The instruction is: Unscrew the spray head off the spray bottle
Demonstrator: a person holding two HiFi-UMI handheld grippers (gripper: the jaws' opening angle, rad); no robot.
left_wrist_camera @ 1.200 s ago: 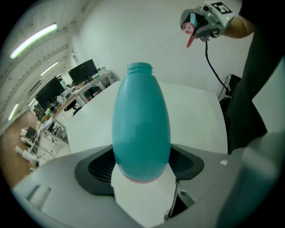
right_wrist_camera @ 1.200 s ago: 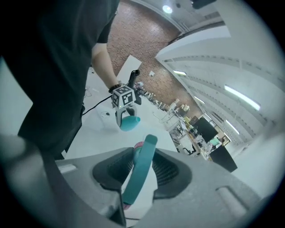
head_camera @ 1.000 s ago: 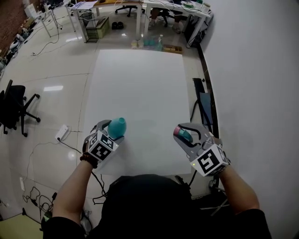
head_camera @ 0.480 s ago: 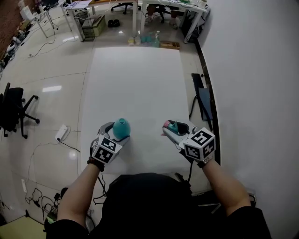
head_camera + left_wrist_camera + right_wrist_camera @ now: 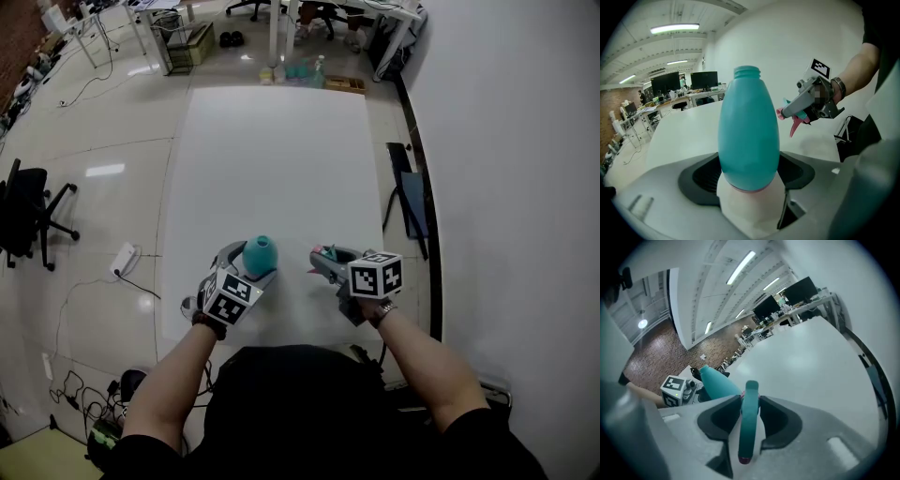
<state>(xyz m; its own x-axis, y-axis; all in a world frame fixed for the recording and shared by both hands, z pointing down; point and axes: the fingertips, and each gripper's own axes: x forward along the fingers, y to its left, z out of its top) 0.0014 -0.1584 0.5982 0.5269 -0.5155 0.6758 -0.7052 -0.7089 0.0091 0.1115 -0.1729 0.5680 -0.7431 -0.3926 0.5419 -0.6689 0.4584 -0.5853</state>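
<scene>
A teal spray bottle [image 5: 260, 255] with a bare threaded neck stands upright in my left gripper [image 5: 246, 270], whose jaws are shut on its lower body. In the left gripper view the bottle [image 5: 749, 131] fills the centre and its neck has no head on it. My right gripper [image 5: 323, 261] is shut on the detached spray head [image 5: 326, 253], teal with a pink trigger. In the right gripper view the spray head [image 5: 749, 423] sits clamped between the pads, with the bottle [image 5: 717, 383] just to its left. The two grippers hover close together over the near end of the white table [image 5: 272, 159].
A black office chair [image 5: 28, 211] and a white power strip [image 5: 124, 262] with its cable are on the floor at left. A dark folded frame [image 5: 408, 202] leans along the table's right edge. Desks and several bottles [image 5: 300, 70] stand beyond the far end.
The right gripper has swung left and forward with the spray head, and the left gripper has shifted right with the bottle. They now stand much closer together.
</scene>
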